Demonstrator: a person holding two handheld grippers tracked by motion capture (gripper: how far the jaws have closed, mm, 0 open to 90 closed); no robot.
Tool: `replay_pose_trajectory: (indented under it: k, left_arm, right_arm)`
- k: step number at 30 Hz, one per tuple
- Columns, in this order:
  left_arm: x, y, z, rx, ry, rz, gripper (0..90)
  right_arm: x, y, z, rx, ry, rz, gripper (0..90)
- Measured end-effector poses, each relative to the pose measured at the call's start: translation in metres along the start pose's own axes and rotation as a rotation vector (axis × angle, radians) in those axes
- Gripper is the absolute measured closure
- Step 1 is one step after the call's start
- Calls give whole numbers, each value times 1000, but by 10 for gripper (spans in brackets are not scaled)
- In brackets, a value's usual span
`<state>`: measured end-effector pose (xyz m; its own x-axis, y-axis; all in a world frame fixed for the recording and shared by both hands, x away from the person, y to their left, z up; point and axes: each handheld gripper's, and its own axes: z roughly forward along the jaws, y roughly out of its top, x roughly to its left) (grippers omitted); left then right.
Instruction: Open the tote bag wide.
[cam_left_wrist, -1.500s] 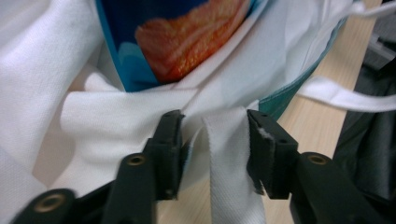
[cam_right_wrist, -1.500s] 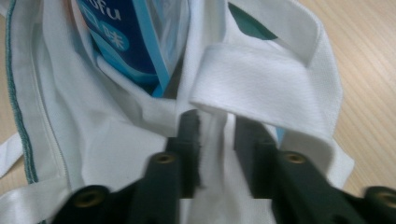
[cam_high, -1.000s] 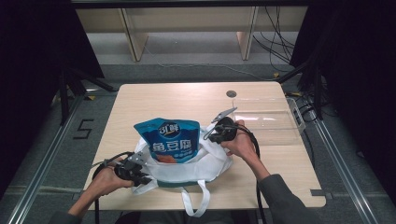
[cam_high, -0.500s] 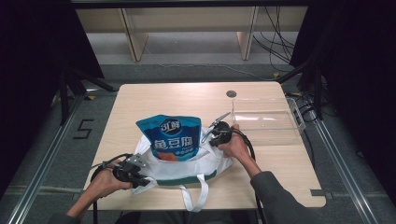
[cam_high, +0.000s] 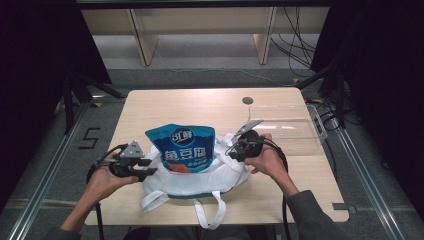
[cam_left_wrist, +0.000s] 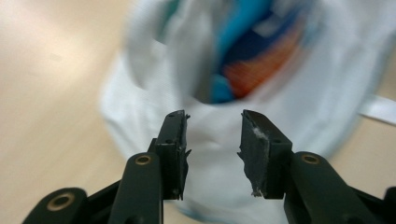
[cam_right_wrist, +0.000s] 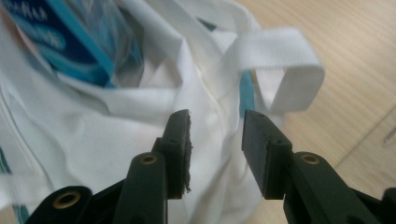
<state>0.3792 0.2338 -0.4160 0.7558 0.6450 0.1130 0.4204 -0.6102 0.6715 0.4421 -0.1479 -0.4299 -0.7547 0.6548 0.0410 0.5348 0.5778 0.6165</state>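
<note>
Table (cam_high: 165, 107): pale wood, white bag (cam_high: 200, 177) | room: dark | left tongs (cam_high: 145, 167), right tongs (cam_high: 234, 148): just opened, empty

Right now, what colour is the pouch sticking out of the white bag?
Blue, with white lettering; the pouch shows best in the high view.

White bag (cam_high: 200, 182), blue pouch (cam_high: 182, 150) with orange patch, black tools

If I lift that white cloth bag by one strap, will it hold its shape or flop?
Probably flop: the white cloth bag lies creased and slumped on the table, and its straps curl loosely. The blue snack pouch sticks out of its mouth, so it may tilt or slide out. The load looks light.
</note>
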Motion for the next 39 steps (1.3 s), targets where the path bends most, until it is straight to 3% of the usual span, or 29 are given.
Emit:
replay_pose_trajectory:
  k: [1, 2, 5, 6, 7, 10, 12, 13, 14, 15, 17, 18, 19, 22, 26, 28, 30, 33, 39]
  left_arm:
    - [5, 3, 0, -7, 41, 38, 599]
    - [8, 4, 4, -12, 58, 33, 602]
    - [16, 5, 20, 5, 41, -8, 599]
    - [20, 5, 25, 22, 25, -13, 614]
    - [23, 5, 30, 36, 24, -15, 650]
    - [35, 6, 40, 64, 68, -18, 814]
    - [48, 6, 44, 93, 70, -3, 849]
    - [53, 3, 49, 83, 54, -49, 851]
    - [58, 2, 50, 100, 35, -56, 854]
    - [59, 0, 54, 96, 39, -90, 856]
    - [65, -5, 63, 103, 23, -106, 856]
    - [66, -7, 66, 103, 18, -128, 856]
    - [67, -8, 68, 121, -3, -128, 856]
    - [69, -11, 73, 121, -13, -139, 857]
    - [64, -17, 83, 138, 10, -137, 858]
    - [62, -19, 86, 144, 9, -125, 860]
    - [63, -19, 86, 145, -6, -144, 860]
    - [63, -20, 86, 141, -2, -141, 860]
    - [68, -20, 86, 130, -12, -179, 855]
  right_arm:
    - [0, -2, -2, 17, -4, -19, 636]
    - [0, -5, -2, 22, -5, -30, 644]
    - [1, -10, 0, 41, -4, -10, 673]
    - [-1, -10, 1, 45, -7, -37, 682]
    - [-1, -11, 4, 51, -4, -16, 698]
    - [-6, -11, 12, 75, -7, -30, 800]
    - [-8, -10, 17, 95, -19, -48, 866]
    - [-8, -10, 18, 106, -24, -44, 871]
    - [-9, -10, 19, 102, -35, -61, 876]
    - [-11, -10, 20, 99, -40, -65, 879]
    - [-12, -11, 20, 103, -33, -38, 883]
    - [-14, -12, 22, 100, -22, -36, 884]
    - [-15, -13, 23, 103, -30, -38, 885]
    - [-18, -15, 31, 117, -22, -25, 889]
    - [-20, -19, 45, 138, -25, -28, 890]
    - [-20, -19, 46, 148, -33, -29, 891]
    - [-21, -20, 47, 146, -23, -27, 891]
    - [-20, -20, 49, 145, -31, -39, 891]
    - [-24, -19, 50, 129, -31, -10, 889]
